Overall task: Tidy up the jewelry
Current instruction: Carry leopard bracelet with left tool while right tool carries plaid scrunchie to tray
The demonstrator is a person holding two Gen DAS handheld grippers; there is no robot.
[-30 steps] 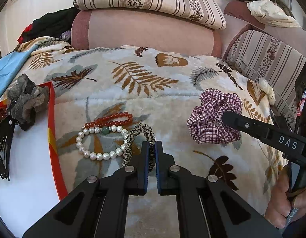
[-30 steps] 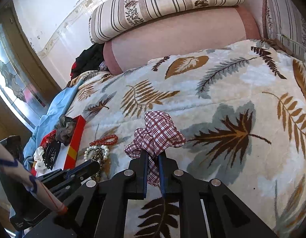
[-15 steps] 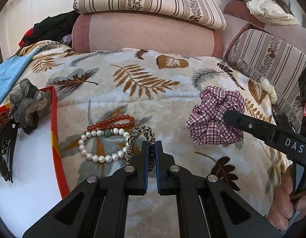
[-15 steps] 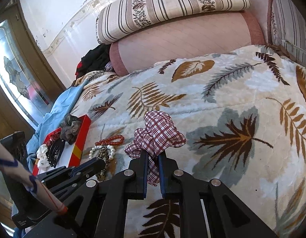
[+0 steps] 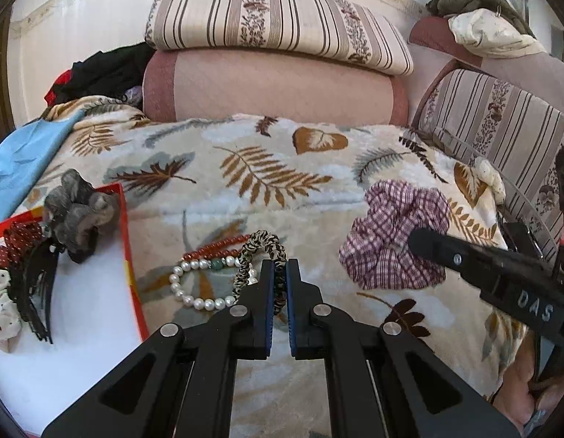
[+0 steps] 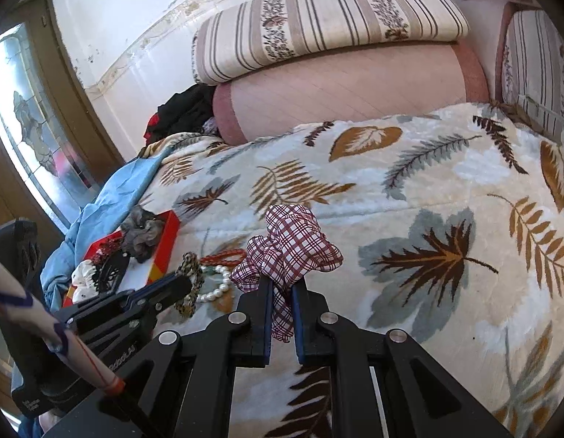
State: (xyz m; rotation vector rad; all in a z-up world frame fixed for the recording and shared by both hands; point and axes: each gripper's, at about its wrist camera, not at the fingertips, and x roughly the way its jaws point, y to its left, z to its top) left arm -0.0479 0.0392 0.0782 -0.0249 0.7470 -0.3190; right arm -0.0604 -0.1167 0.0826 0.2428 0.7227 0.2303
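We hold the leopard-print hair tie [image 5: 259, 255] pinched in our left gripper [image 5: 280, 273], its loop stretched lengthwise away from the jaws over the leaf-patterned blanket [image 5: 267, 168], just beside the pearl bracelet [image 5: 199, 281] and red bead bracelet [image 5: 216, 246]. Our right gripper [image 6: 282, 292] is clamped on the plaid scrunchie [image 6: 293, 248], which bunches upward, right of the red-rimmed tray [image 5: 130, 255].
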